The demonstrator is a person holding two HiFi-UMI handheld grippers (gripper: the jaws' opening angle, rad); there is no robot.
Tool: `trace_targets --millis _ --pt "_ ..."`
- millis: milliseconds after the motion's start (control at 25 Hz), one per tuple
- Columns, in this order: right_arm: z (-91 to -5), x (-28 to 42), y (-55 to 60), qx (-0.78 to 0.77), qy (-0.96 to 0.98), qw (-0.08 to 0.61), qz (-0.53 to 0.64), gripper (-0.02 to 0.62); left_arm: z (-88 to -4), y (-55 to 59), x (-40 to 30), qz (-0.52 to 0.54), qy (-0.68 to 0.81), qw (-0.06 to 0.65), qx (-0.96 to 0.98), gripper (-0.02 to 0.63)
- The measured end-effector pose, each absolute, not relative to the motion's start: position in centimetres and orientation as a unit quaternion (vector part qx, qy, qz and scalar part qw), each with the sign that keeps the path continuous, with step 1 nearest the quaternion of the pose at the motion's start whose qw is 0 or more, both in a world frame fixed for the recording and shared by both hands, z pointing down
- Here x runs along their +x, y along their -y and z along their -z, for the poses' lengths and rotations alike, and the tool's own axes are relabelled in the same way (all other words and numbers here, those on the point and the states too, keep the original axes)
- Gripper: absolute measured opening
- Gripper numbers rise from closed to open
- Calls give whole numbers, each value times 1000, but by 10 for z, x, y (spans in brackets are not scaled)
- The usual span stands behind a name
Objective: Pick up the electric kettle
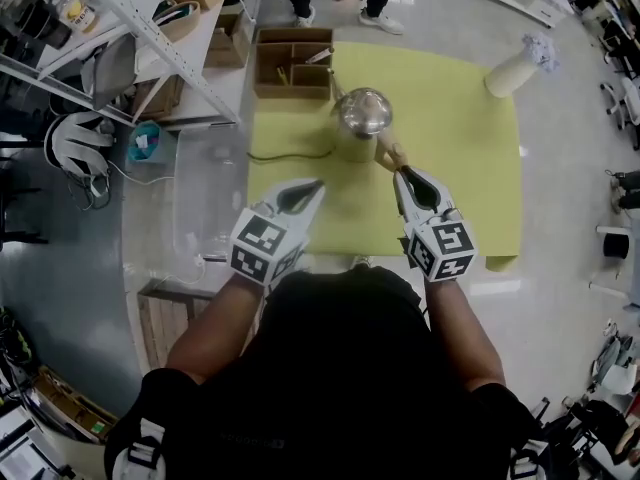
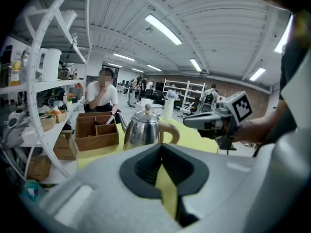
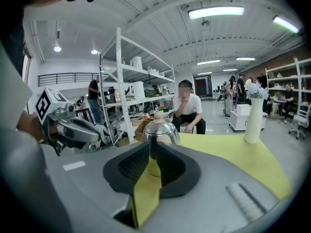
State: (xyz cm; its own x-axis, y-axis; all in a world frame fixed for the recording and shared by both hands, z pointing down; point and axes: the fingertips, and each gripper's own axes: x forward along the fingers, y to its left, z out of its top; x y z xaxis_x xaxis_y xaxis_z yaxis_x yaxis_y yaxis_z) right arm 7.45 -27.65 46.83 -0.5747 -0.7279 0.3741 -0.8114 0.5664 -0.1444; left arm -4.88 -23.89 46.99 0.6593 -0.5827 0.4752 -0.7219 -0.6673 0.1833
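From the head view, the kettle [image 1: 362, 113] stands on the yellow mat [image 1: 460, 138] of the counter, straight ahead of the right gripper [image 1: 399, 172]. Its handle [image 1: 390, 153] points back at that gripper's tips, very near them but apparently not yet between them. The left gripper [image 1: 318, 182] hangs lower and off to the kettle's other side, well short of it.

In the left gripper view, the left gripper [image 2: 162, 152] looks clenched at the tips with nothing in it. The kettle [image 2: 143, 130] is ahead and slightly left of it, and the looped handle [image 2: 170, 130] faces the right gripper [image 2: 188, 122], which comes in from the side. A wooden box [image 2: 97, 132] sits beyond, left of the kettle.

In the right gripper view, the right gripper [image 3: 148, 152] is released, its jaws a little apart and bare, and the kettle [image 3: 160, 130] is dead ahead in line with the gap. The left gripper [image 3: 98, 139] waits off to the left, and a vase [image 3: 252, 123] stands far to the right.

The step in hand looks like lining up on the handle. The gap seems narrow for it, so widen the jaws first and slide straight in. Close on the upper part of the loop, so the body hangs below and does not swing. Lift slowly, as the cord may drag.
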Motion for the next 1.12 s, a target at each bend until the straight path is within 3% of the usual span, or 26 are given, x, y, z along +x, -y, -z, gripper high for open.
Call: trace_targets --millis 360,840,1120 --pt "-507 78 315 417 874 215 -124 150 -477 253 -48 -188 392 198 878 2" --pt "-534 64 330 373 883 260 -117 162 -486 256 -60 -179 428 215 859 2" --pt "-552 56 338 358 882 287 -109 138 -488 256 -63 -178 439 221 853 2"
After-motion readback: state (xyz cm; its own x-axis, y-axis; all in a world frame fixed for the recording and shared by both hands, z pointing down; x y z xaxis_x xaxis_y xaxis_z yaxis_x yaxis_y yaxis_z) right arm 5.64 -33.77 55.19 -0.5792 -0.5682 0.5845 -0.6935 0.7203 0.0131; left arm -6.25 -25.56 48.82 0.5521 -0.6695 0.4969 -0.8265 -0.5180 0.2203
